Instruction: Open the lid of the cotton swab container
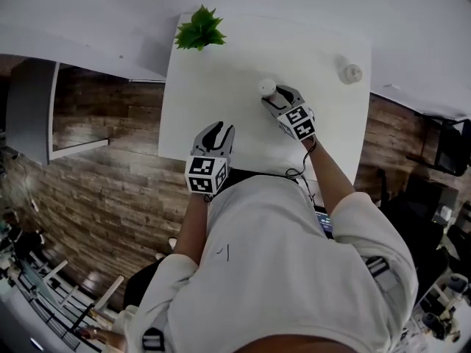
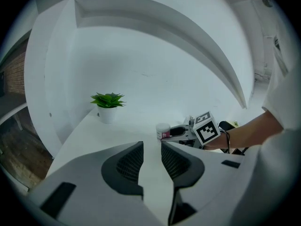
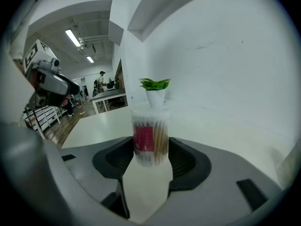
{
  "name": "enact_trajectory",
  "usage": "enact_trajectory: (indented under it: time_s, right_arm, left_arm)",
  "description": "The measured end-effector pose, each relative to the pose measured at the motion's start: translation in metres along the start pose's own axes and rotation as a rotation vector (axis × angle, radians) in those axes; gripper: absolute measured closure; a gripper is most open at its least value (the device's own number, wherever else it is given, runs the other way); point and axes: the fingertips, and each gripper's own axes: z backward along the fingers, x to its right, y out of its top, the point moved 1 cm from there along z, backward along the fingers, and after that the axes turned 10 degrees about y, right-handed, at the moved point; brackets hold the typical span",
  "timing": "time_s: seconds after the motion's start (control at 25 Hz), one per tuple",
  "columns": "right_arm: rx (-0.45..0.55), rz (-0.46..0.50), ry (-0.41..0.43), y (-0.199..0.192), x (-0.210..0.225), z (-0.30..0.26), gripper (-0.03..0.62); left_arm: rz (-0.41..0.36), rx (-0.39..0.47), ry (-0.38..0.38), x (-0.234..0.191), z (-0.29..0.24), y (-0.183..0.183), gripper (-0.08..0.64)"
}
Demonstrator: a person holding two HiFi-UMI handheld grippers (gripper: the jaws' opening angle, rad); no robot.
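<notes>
The cotton swab container (image 1: 267,87) is a small clear tub with a red label, standing upright on the white table (image 1: 221,72). In the right gripper view the cotton swab container (image 3: 150,138) sits between the two pads of my right gripper (image 3: 151,149), which touch its sides; its lid (image 3: 150,114) is on. My right gripper (image 1: 274,94) reaches it from the near right. My left gripper (image 1: 219,129) hovers over the table's near part, its jaws a little apart with nothing between them (image 2: 152,147). From the left gripper view the container (image 2: 163,131) and right gripper (image 2: 181,132) show ahead.
A potted green plant (image 1: 200,29) stands at the table's far left corner. A small round white object (image 1: 351,73) lies near the far right edge. A white wall rises behind the table, with wooden floor on both sides. People and tables show far off in the right gripper view.
</notes>
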Motion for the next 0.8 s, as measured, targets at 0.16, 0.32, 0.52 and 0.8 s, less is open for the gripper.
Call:
enact_trajectory:
  time_s: [0.16,0.32,0.52,0.8]
  right_arm:
    - [0.033,0.001,0.021,0.016,-0.010,0.014,0.364]
    - [0.061,0.013,0.040,0.032,-0.020,0.030,0.364]
    - [0.121,0.003,0.083,0.056,-0.036,0.051,0.364]
    - [0.148,-0.002,0.197,0.078,-0.052,0.077,0.364]
  left_arm:
    - [-0.020,0.014,-0.044,0.002,-0.010,0.011,0.431]
    - [-0.045,0.034,-0.098,0.011,-0.019,0.024,0.431]
    - [-0.080,0.064,-0.208,0.030,-0.026,0.043,0.431]
    - [-0.166,0.122,-0.359,0.048,-0.023,0.079,0.431]
